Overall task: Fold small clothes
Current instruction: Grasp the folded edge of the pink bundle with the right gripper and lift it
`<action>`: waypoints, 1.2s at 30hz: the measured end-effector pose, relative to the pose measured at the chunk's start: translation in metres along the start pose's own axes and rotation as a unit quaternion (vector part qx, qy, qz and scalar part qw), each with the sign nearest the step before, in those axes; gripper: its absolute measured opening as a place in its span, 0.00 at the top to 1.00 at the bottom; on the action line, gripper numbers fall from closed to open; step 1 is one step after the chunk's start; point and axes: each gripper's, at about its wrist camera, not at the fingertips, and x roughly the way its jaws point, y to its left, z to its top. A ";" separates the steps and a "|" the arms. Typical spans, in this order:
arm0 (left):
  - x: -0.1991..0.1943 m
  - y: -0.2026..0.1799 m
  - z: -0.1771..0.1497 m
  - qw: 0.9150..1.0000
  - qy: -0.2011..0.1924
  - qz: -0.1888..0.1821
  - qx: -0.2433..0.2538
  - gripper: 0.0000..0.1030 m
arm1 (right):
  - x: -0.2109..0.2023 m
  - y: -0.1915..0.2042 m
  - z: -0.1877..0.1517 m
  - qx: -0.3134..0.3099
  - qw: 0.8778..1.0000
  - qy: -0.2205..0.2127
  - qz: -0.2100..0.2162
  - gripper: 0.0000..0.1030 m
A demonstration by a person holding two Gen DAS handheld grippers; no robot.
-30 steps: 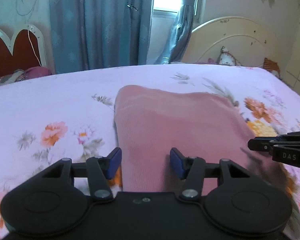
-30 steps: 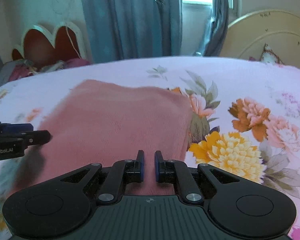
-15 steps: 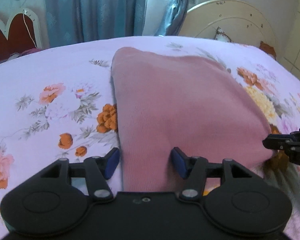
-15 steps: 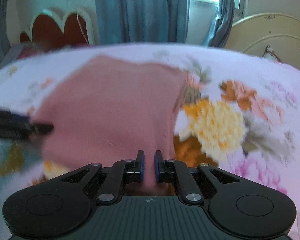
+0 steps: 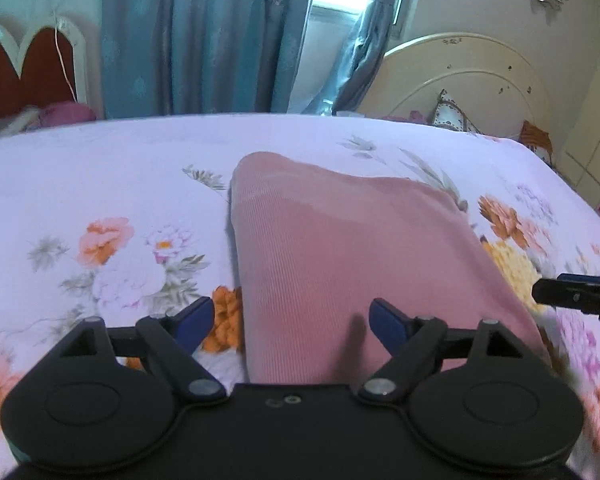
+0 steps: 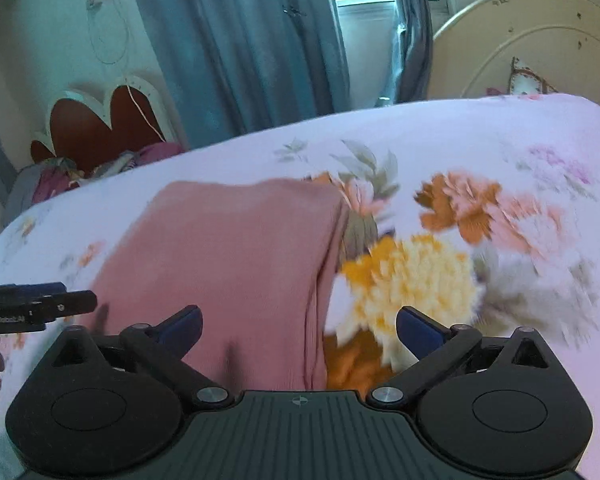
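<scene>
Both of my tools have just let go. The right tool [image 6: 298, 324] was pressed together half a second back and its jaws have just been opening; they now stand spread wide over the near right edge of the pink garment [image 5: 340, 256], with the cloth below them and not pinched. The left tool [image 5: 292, 318] has also been opening, its blue pads [image 5: 388, 320] straddling the garment's near left edge without pressing it. The garment lies flat as a folded rectangle on the floral bedsheet [image 5: 100, 200], about mid-bed, toward the near edge. I judge this fold laid down and released; next I would smooth it or take another fold.
</scene>
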 end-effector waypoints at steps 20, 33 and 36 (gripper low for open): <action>0.058 0.011 0.017 0.995 0.034 -0.065 -0.071 0.58 | 0.093 -0.018 0.015 0.081 0.991 0.064 0.081 0.79; -0.012 0.010 0.040 0.998 -0.022 -0.055 -0.015 0.72 | 0.047 0.033 0.035 0.094 0.986 0.023 0.138 0.80; -0.033 0.032 0.043 0.998 -0.029 -0.046 -0.011 0.72 | 0.044 0.065 0.036 0.095 0.983 0.018 0.155 0.80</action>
